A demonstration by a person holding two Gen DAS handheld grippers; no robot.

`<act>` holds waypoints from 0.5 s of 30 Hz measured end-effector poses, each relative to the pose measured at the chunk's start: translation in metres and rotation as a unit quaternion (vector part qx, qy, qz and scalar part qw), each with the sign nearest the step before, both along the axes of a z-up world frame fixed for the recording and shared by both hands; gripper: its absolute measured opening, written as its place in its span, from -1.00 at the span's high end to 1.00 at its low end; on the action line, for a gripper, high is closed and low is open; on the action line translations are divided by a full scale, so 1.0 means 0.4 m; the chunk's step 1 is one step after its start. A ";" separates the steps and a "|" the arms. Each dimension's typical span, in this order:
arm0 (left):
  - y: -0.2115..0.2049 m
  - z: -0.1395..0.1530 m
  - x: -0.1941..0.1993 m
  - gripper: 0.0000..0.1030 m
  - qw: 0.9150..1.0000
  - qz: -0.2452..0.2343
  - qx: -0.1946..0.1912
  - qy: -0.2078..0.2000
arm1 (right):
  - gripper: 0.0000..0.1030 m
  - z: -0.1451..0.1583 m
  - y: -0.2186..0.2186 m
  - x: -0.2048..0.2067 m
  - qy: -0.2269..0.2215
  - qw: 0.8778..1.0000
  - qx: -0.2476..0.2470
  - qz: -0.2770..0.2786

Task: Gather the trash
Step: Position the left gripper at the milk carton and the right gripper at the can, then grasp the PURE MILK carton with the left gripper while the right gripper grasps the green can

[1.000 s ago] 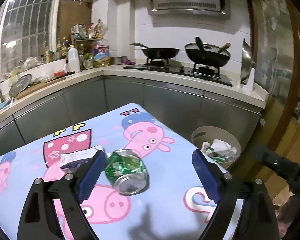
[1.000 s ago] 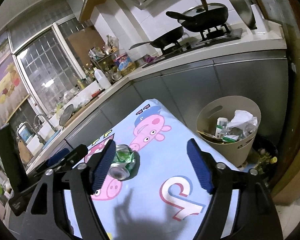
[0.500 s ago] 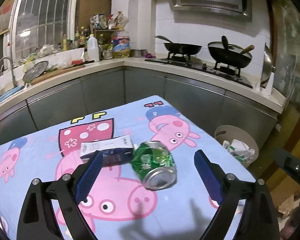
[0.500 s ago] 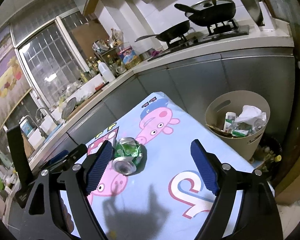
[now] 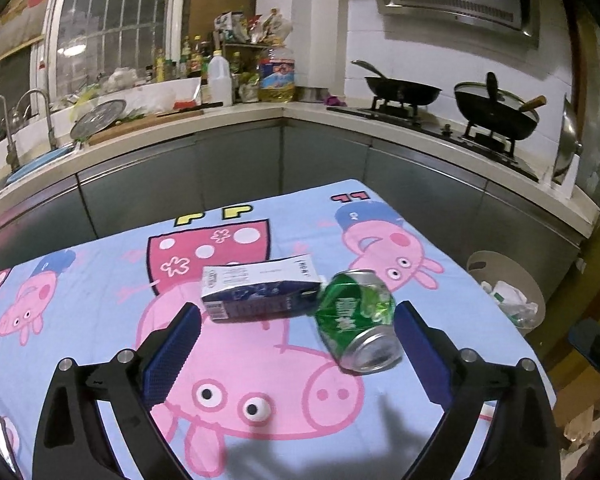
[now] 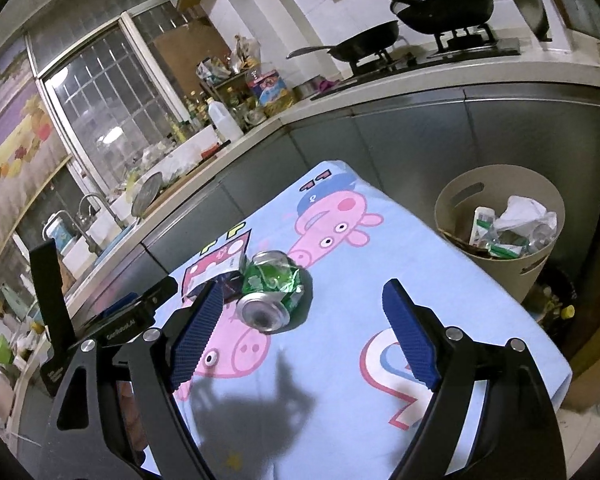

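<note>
Trash, a crushed green can point(image 5: 356, 320) touching a carton point(image 5: 260, 292), lies mid-frame on your table point(image 5: 100, 272), and your left claw point(image 5: 296, 356), jaws opening, straddles both empty, like the wide-open right claw point(image 6: 300, 340).

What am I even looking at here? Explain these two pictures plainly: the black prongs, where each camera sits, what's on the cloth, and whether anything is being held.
No robot: a person holds a two-finger gripper in each hand, each carrying a wide-angle camera looking along its blue-padded fingers. One picture comes from the left gripper, whose jaws are opening; the other from the right gripper, open. Neither holds anything. On the cartoon-pig tablecloth lie a crushed green can and a small carton, touching. A trash bin with rubbish already inside stands beside the table.
</note>
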State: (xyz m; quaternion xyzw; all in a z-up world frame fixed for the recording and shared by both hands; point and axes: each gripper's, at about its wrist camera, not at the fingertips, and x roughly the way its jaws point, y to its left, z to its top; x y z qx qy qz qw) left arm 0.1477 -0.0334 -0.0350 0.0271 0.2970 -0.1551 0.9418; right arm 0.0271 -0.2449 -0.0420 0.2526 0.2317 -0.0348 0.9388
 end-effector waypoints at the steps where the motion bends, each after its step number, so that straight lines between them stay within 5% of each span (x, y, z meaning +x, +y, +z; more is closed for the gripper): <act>1: 0.009 -0.004 0.006 -0.87 1.000 0.004 -0.001 0.002 | -0.57 -0.002 0.003 0.004 0.002 1.000 0.000 0.002; 15: 0.193 -0.023 0.117 -0.87 0.999 0.044 0.007 -0.013 | -0.57 -0.071 0.000 0.090 0.040 0.999 0.021 0.022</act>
